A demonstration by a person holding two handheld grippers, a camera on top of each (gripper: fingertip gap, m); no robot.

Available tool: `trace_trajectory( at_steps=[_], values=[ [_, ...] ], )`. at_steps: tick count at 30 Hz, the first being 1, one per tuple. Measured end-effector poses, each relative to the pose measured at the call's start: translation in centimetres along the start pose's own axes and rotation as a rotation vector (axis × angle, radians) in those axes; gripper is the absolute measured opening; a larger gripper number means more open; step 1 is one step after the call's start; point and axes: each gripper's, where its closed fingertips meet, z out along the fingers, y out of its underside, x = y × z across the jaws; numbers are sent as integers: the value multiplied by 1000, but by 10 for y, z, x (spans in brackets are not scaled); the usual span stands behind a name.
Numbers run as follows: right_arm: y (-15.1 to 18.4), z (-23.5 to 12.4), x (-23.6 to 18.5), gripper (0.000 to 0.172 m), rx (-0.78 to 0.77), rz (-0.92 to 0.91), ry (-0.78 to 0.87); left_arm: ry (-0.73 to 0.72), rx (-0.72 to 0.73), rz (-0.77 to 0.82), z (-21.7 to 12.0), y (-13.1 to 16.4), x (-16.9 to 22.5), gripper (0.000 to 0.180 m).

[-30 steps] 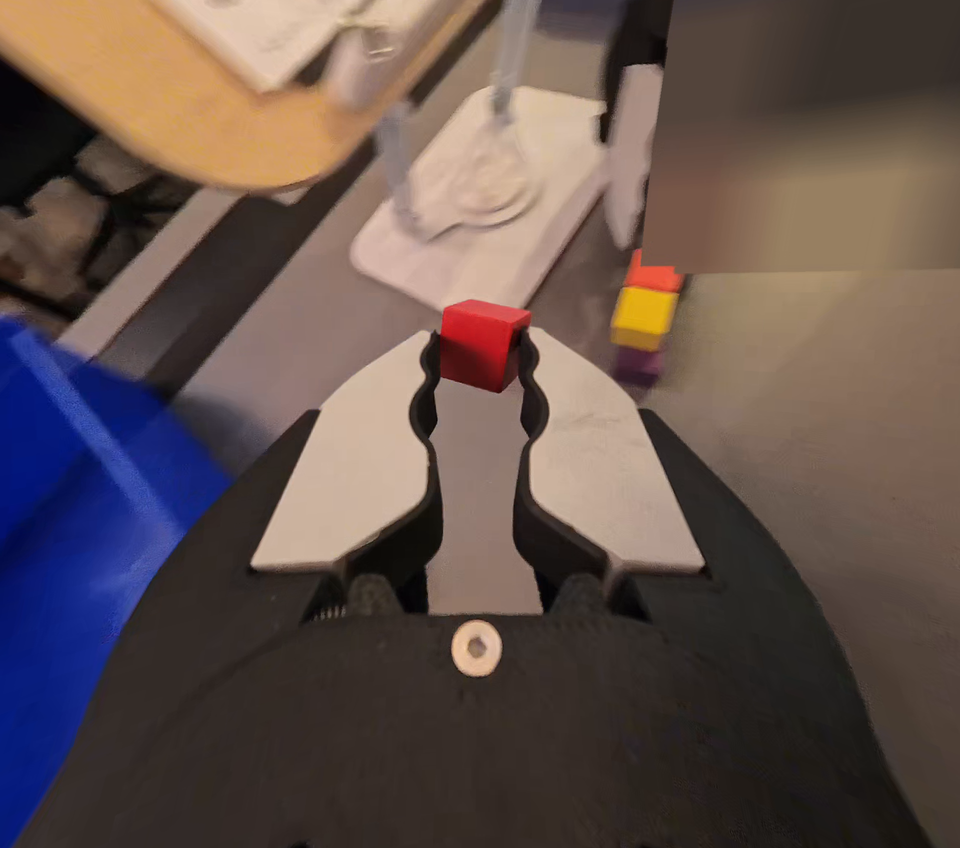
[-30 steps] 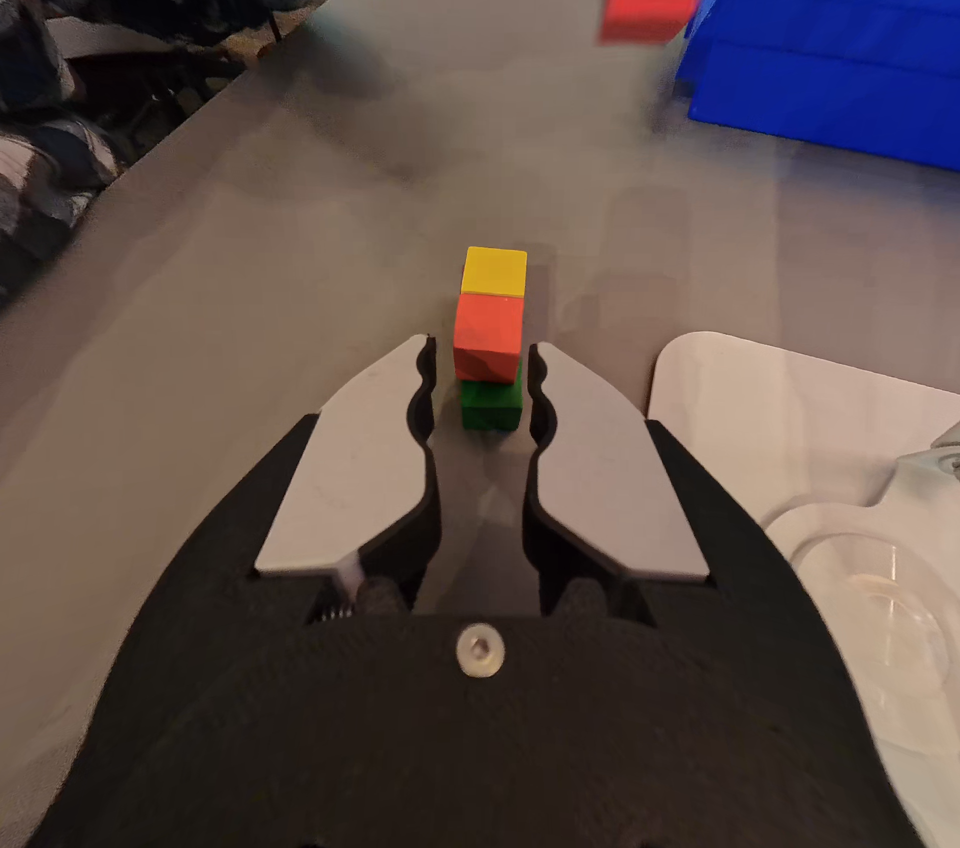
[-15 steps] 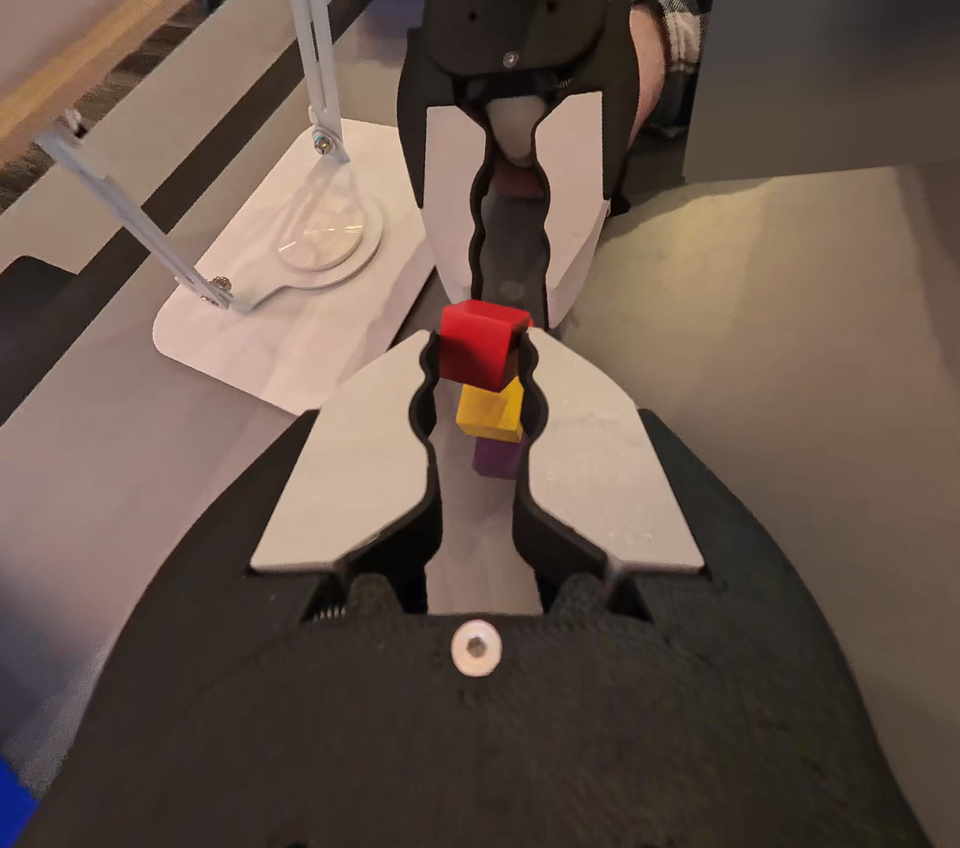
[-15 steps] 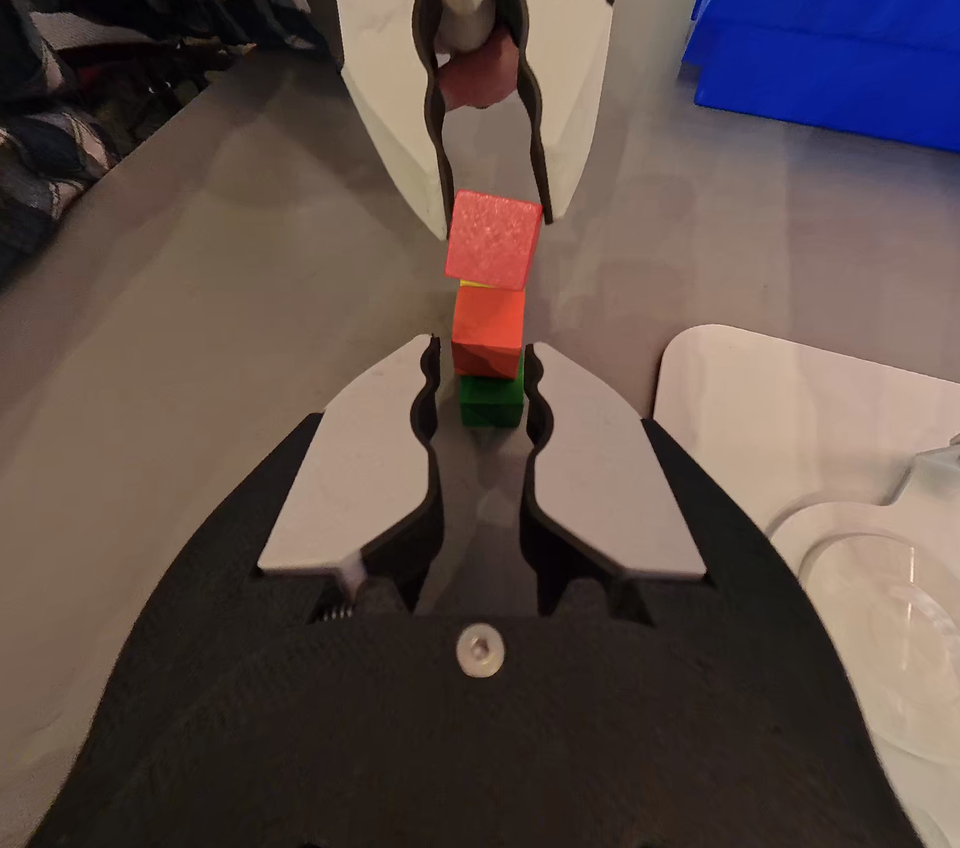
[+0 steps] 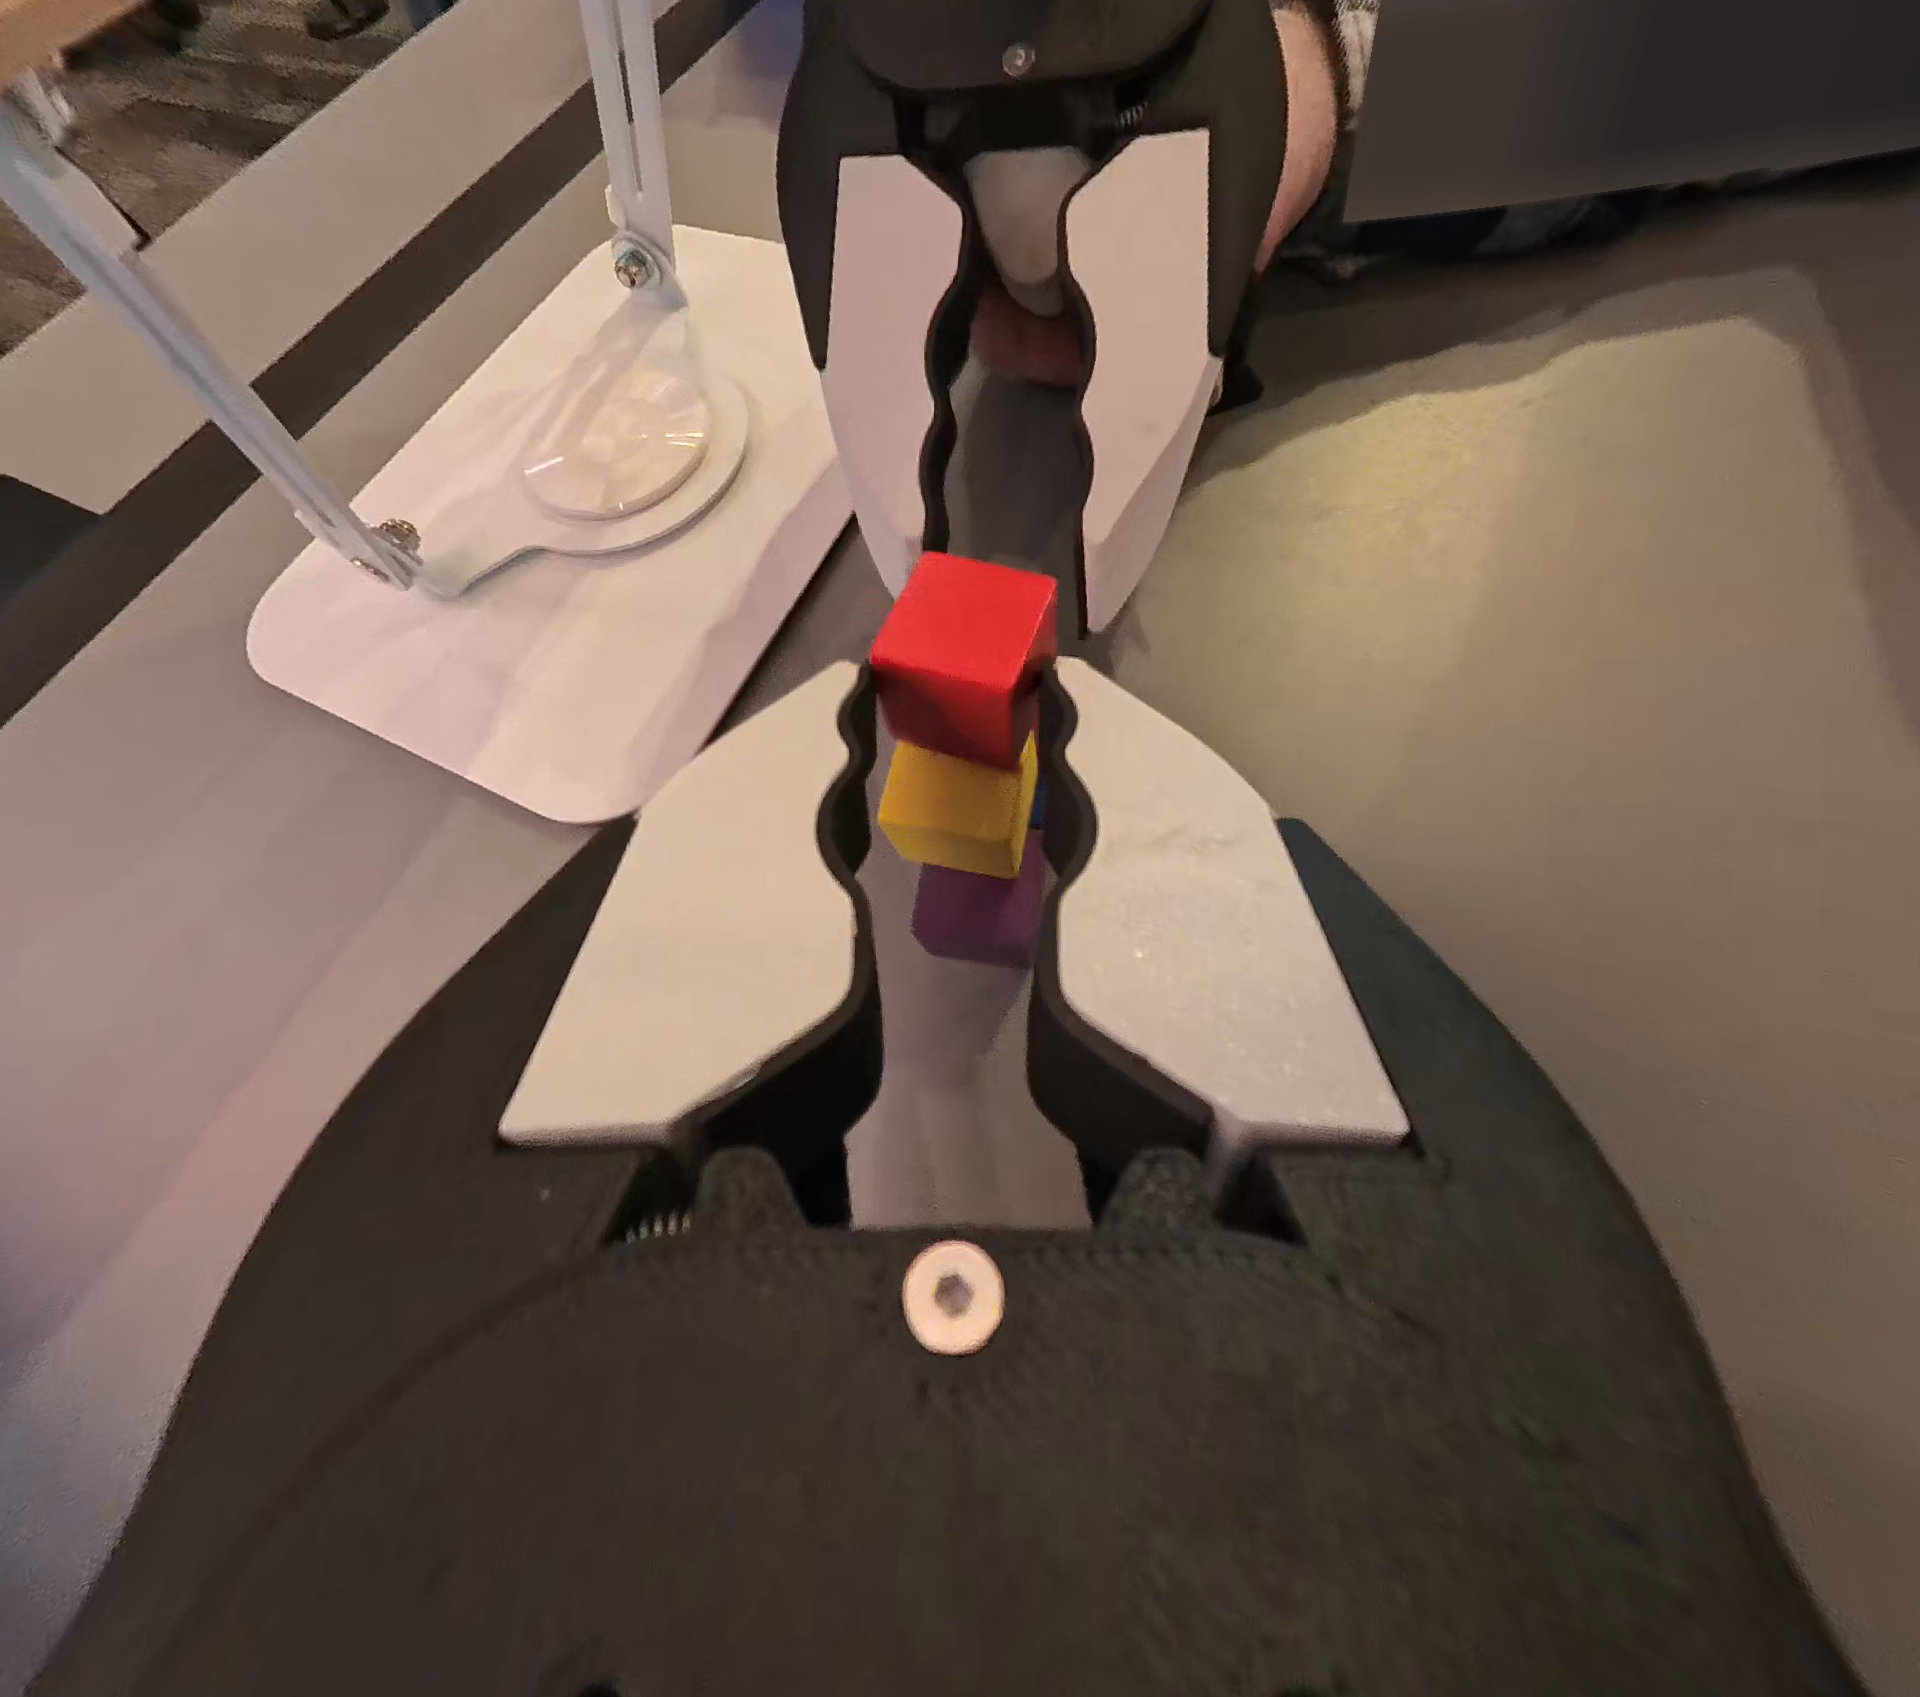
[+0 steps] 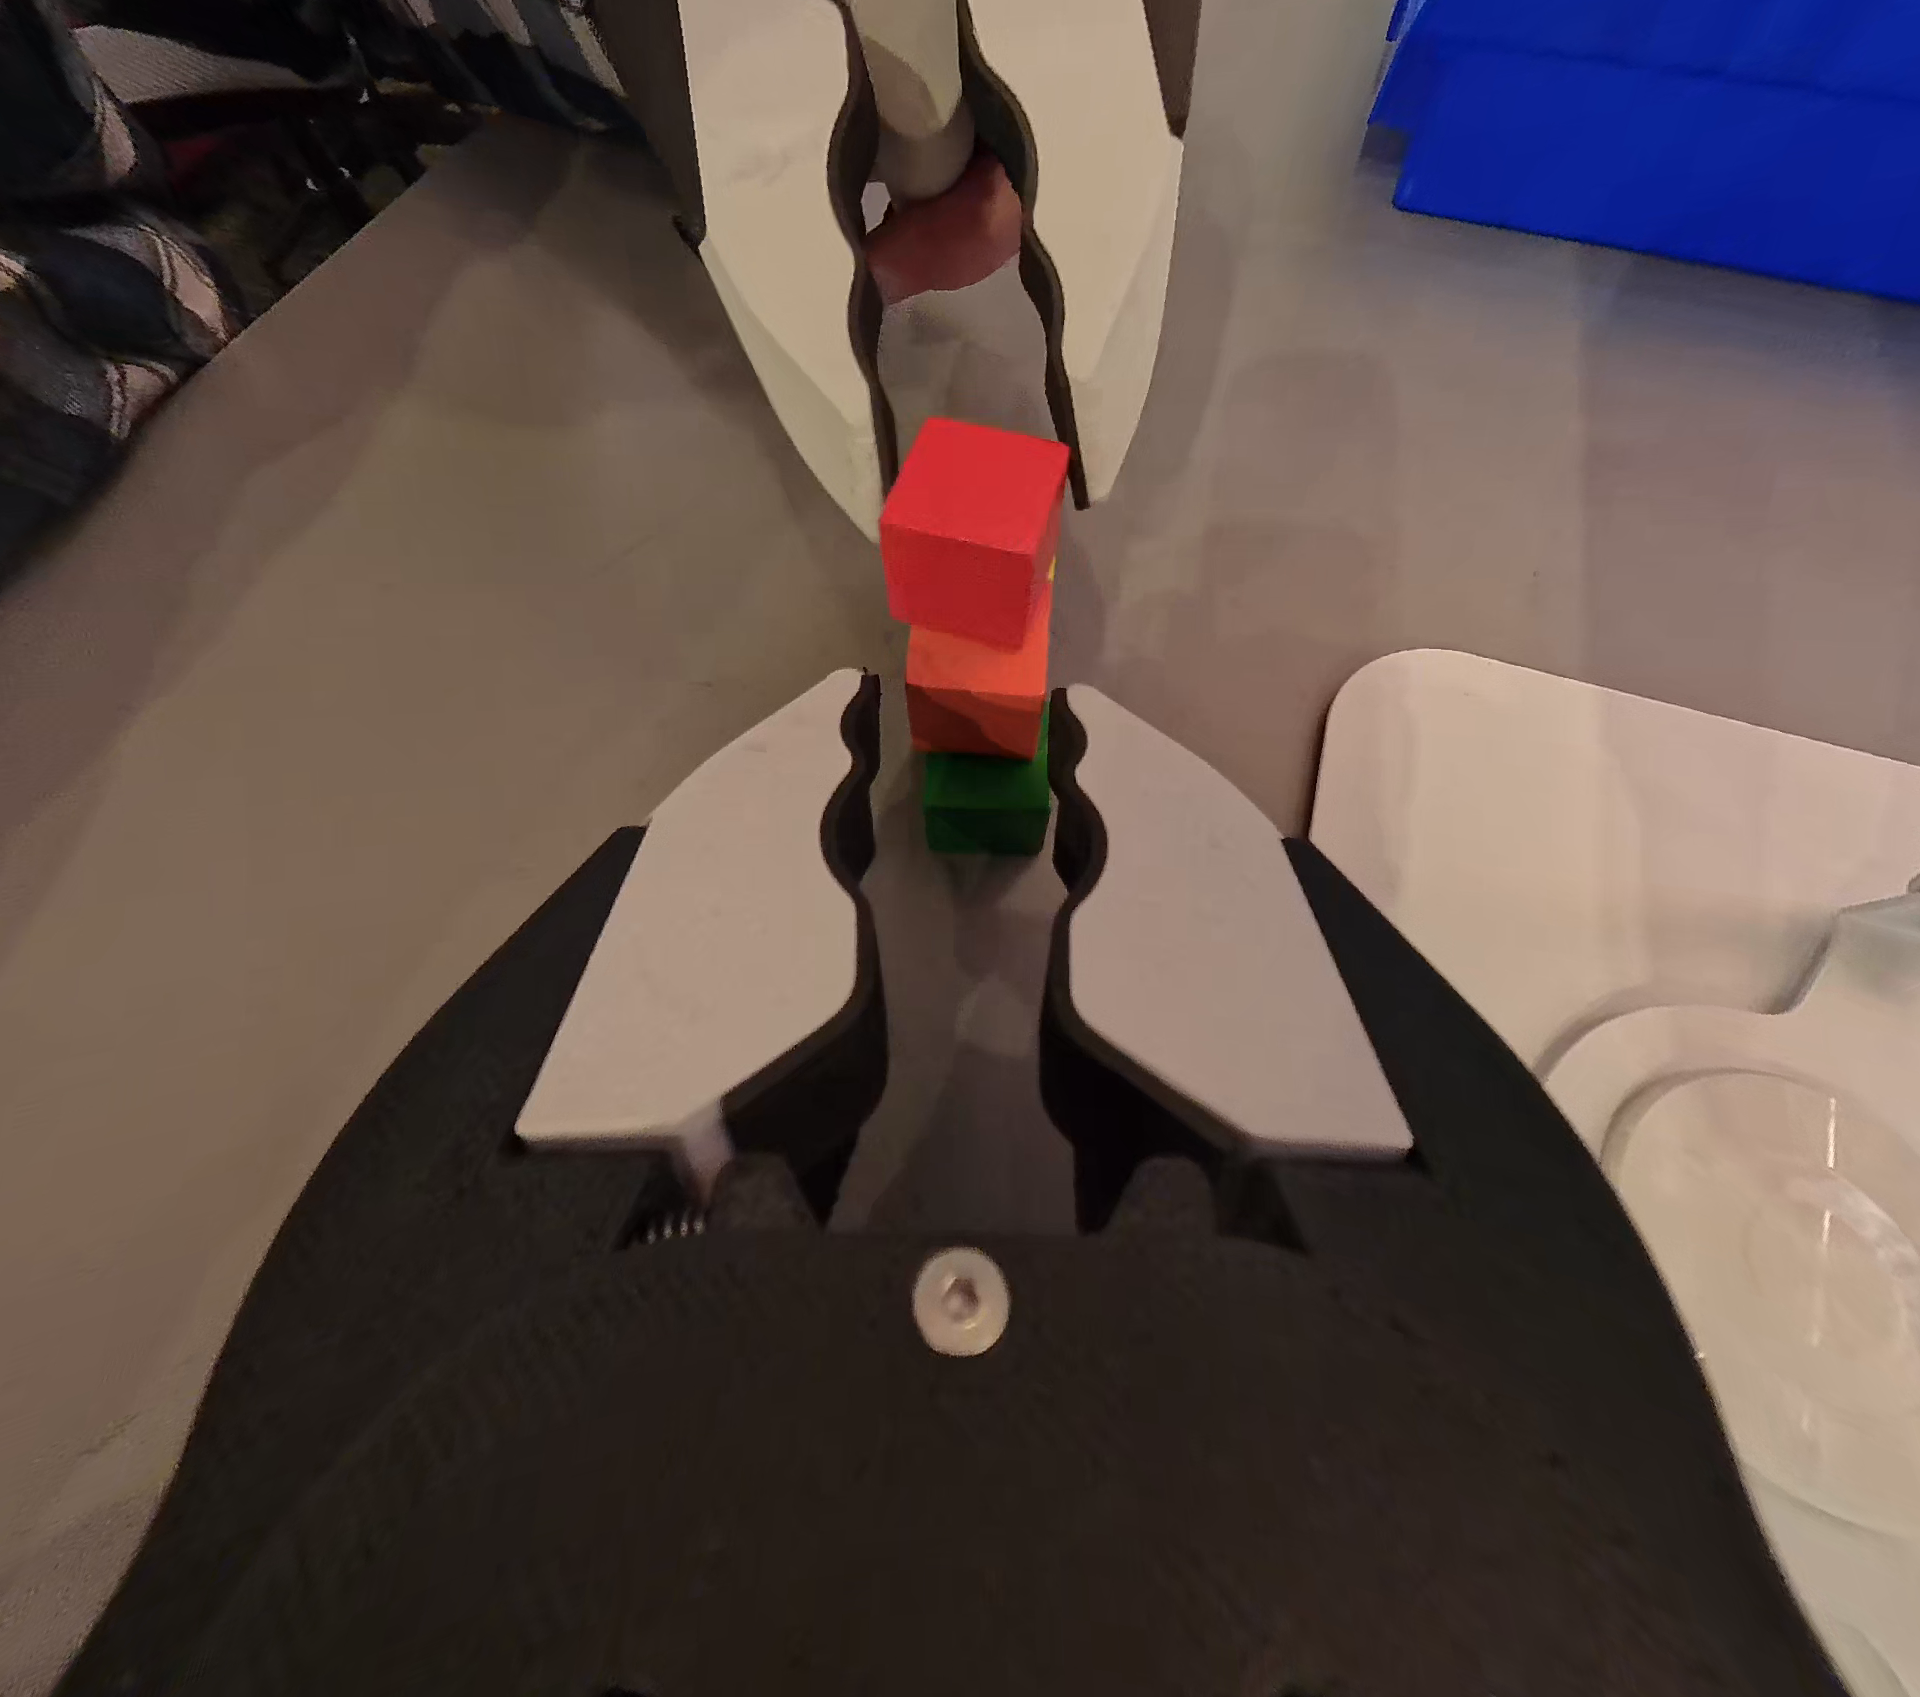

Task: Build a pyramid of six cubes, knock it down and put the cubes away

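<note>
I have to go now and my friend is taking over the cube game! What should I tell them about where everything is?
Left gripper: shut on the red wooden cube, held just above the pyramid's top.
Right gripper: open, its fingers either side of the orange cube, not squeezing it as far as I can tell.
Cubes on the grey table: green cube at the bottom on the right gripper's side, purple cube on the other, orange and yellow cube above. A blue cube just peeks behind.
Done: lower rows built.
Left: set red on top, knock down, put cubes away, likely in the blue plastic bin.
</note>
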Motion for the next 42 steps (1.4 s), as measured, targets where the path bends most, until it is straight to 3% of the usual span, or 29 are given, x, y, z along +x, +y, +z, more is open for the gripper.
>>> trace_trajectory(
  at_steps=[3,11,15,21,42],
  values=[
    [0,0,0,31,2,1,-2,-15,-5,-3,-1,4,-1,41],
    [1,0,0,31,0,1,-5,8,-32,61,5,1,0,52],
    [1,0,0,30,0,0,-6,27,-22,59,11,-1,2,36],
    [1,0,0,30,1,1,-6,-5,-16,49,8,-2,-2,30],
    [1,1,1,25,-6,-2,6,8,-18,86,5,0,1,29]
  ],
)
